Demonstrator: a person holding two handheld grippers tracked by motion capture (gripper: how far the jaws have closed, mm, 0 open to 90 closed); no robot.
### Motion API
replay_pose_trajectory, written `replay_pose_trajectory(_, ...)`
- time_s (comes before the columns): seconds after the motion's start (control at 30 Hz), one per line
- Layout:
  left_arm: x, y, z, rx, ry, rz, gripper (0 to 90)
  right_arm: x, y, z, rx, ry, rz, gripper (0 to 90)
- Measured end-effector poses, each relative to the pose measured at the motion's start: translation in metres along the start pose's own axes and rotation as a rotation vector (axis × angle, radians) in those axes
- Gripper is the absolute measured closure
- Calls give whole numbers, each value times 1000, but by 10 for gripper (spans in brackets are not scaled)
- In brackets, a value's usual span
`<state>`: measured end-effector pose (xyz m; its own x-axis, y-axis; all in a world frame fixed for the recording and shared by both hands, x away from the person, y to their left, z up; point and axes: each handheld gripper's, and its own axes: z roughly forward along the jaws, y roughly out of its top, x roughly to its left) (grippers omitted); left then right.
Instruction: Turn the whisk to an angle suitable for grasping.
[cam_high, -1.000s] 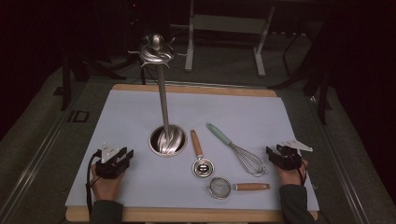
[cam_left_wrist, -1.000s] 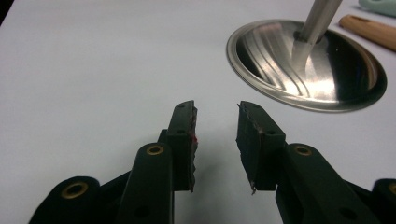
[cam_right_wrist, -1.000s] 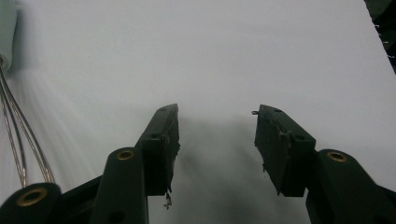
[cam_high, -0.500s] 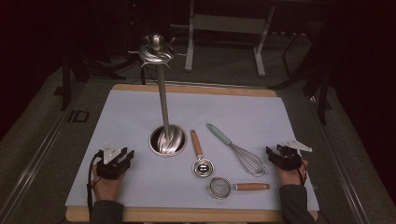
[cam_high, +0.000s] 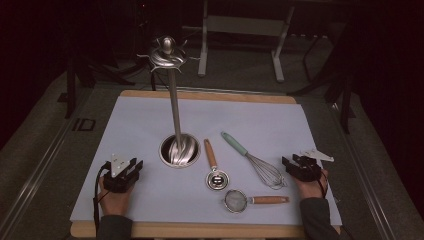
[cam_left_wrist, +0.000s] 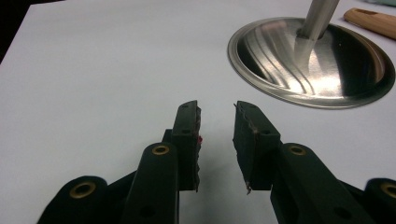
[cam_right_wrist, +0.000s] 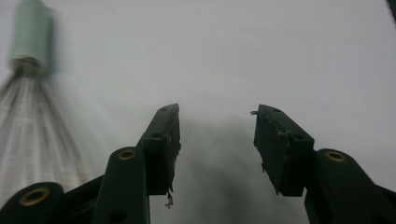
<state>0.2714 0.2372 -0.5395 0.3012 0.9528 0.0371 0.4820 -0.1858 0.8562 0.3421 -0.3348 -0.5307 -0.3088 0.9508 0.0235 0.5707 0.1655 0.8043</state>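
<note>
1. The left gripper is resting on the counter at about 8 o'clock of the white sheet, its fingers standing narrowly apart and holding nothing.
2. The right gripper is sitting at about 4 o'clock, its fingers spread wider, also gripping nothing.
3. The whisk, with its pale green handle, is lying just beside the right gripper, at 9 o'clock of it, wires toward the person; I am judging it the likeliest first pick.
4. The utensil stand is rising from its round steel base near the centre, at about 2 o'clock of the left gripper, and its hooks are all hanging bare.
5. A measuring spoon and a small strainer, both with wooden handles, are lying between stand and whisk, near one another but apart.
6. Risk: the whisk's wires are springy, so fingers closing on them rather than on the handle may be letting it slip or twist.
7. Risk: the stand is tall and slender; a gripper knocking the pole while reaching for a hook could be tipping it, unless the left gripper is steadying the base.
8. Risk: the utensils are lying close together, so a sweeping approach may be shoving a neighbour aside.
</note>
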Motion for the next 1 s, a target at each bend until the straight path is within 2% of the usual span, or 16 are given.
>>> replay_pose_trajectory(0.1, 0, 0, 0, -6, -4, 3, 704, 8, 8, -2, -10, 32, -24, 525)
replay_pose_trajectory(0.13, 0, -1, -1, -12, -4, 6, 706, 10, 13, -4, -17, 71, -19, 539)
replay_pose_trajectory(0.17, 0, -1, -1, -12, -4, 6, 705, 10, 13, -4, -17, 71, -19, 539)
replay_pose_trajectory(0.2, -1, -1, -1, -16, -3, 7, 705, 13, 20, -5, -25, 106, -15, 555)
replay_pose_trajectory(0.37, 0, -1, -1, -15, -3, 3, 701, 18, 32, -9, -30, 147, -31, 578)
replay_pose_trajectory(0.4, 0, -1, -1, -16, -6, 3, 704, 22, 39, -10, -30, 167, -60, 616)
replay_pose_trajectory(0.43, 0, -1, -1, -16, -6, 3, 705, 22, 39, -10, -30, 167, -60, 616)
replay_pose_trajectory(0.47, 0, -1, -1, -15, -5, 4, 705, 27, 46, -11, -26, 195, -91, 650)
replay_pose_trajectory(0.5, 0, -1, -1, -15, -5, 4, 705, 27, 46, -11, -26, 195, -91, 650)
replay_pose_trajectory(0.53, 0, -1, -1, -16, -6, 4, 705, 33, 53, -11, -18, 214, -120, 671)
replay_pose_trajectory(0.6, 0, -1, -1, -16, -6, 4, 705, 36, 56, -10, -13, 215, -130, 683)
replay_pose_trajectory(0.7, 0, -1, -1, -16, -7, 3, 705, 47, 68, -7, 8, 225, -173, 732)
replay_pose_trajectory(0.73, 0, -1, -1, -15, -8, 3, 705, 54, 74, -5, 14, 236, -207, 747)
replay_pose_trajectory(0.8, 0, -1, -1, -16, -8, 2, 705, 57, 77, -4, 18, 238, -219, 754)
replay_pose_trajectory(1.0, 0, -1, -1, -15, -9, 3, 705, 83, 97, 10, 63, 274, -316, 776)
